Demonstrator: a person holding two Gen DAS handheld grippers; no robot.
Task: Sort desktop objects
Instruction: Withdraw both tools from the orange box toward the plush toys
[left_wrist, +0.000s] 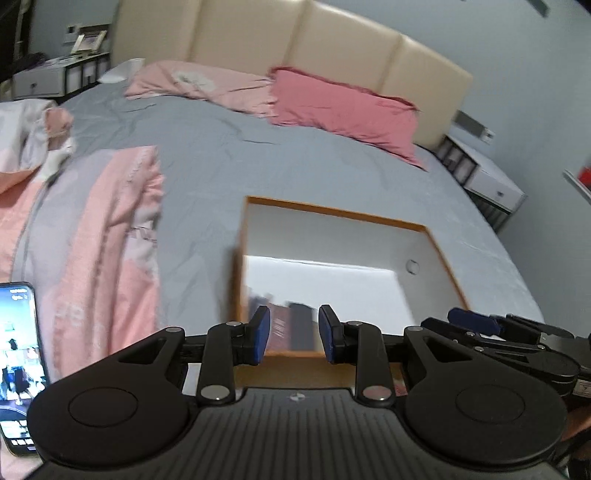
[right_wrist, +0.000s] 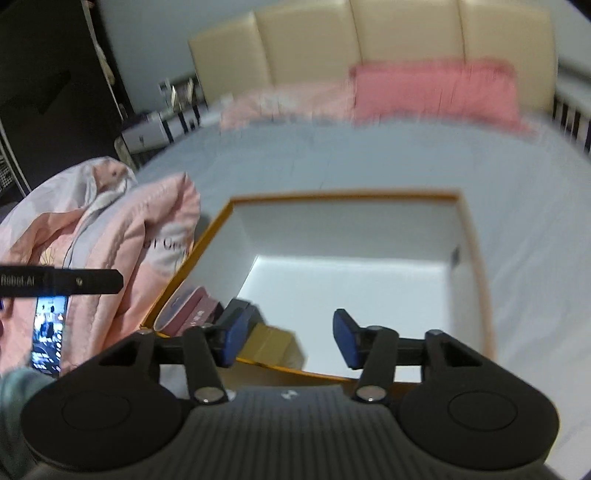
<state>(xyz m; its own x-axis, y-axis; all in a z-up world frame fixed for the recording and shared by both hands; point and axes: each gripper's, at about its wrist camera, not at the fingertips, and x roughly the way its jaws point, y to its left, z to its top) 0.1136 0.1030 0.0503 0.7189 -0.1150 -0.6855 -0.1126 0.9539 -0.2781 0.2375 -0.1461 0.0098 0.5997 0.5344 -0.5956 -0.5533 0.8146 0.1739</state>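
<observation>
Bedroom, dimly lit, with pale blue-grey walls (left_wrist: 535, 85). Wide bed (left_wrist: 295, 166) under a grey-blue sheet, backed by a cream padded headboard (left_wrist: 332, 48) in vertical panels. Two pillows against it: pale pink pillow (left_wrist: 199, 83) touching a deeper rose pillow (left_wrist: 343, 107). Rumpled pink-and-white quilt (left_wrist: 110, 229) heaped along the bed's left side. White nightstand (left_wrist: 48, 79) with a drawer at the far left corner, a framed picture (left_wrist: 88, 40) on top. Matching nightstand (left_wrist: 491, 181) at the right of the headboard. Dark wardrobe or doorway (right_wrist: 48, 92) at the left in the right wrist view, much blurred.
</observation>
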